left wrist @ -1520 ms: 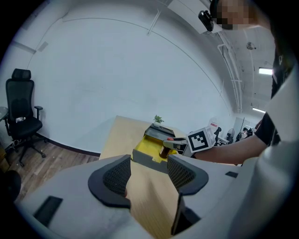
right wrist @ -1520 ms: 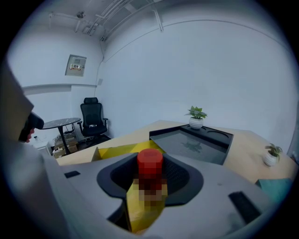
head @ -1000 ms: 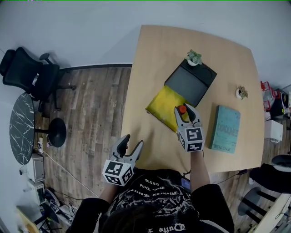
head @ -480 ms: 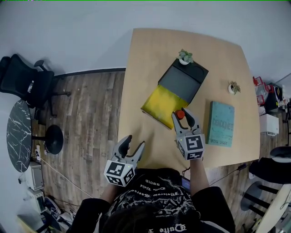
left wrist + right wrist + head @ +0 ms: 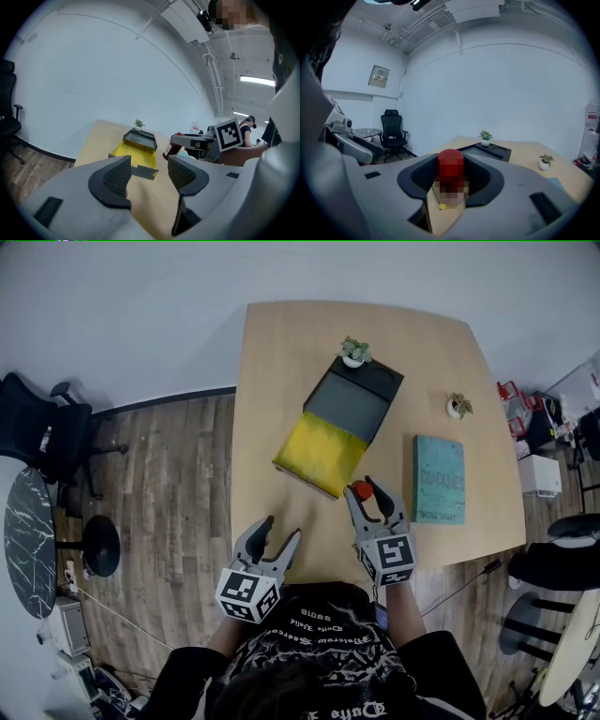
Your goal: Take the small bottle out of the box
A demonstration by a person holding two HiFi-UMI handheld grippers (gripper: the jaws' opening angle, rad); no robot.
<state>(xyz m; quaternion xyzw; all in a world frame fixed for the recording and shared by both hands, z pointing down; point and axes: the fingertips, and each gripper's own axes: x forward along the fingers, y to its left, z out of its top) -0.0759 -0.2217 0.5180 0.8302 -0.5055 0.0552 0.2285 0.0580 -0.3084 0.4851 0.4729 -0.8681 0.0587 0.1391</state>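
Inspection of the work surface found the small bottle (image 5: 362,490) out of the box (image 5: 354,404) and gripped in the right gripper (image 5: 373,498). The two jaws were closed against its sides just below the cap. The bottle sat upright in the jaws, over the wooden table (image 5: 281,352) and just on the near side of the box's yellow section, not touching the box.

The bottle had a round red cap. From the left gripper view its body appeared dark reddish with a pale label on the side. Print on the label could not be read. The right gripper view showed the red cap standing above the jaw pads; the body below it could not be made out there.

The left gripper (image 5: 279,531) was by the table's near left corner, well apart from the bottle. Its jaws stood apart with nothing between them.

The box lay toward the far middle of the table, with a black section on the far side and a yellow section toward the near side. A potted plant (image 5: 353,351) stood at the box's far end. A second potted plant (image 5: 457,406) stood to the right, and a teal book (image 5: 440,479) lay flat to the right of the right gripper. An office chair (image 5: 47,427) stood on the wood-plank floor (image 5: 178,484) at far left.
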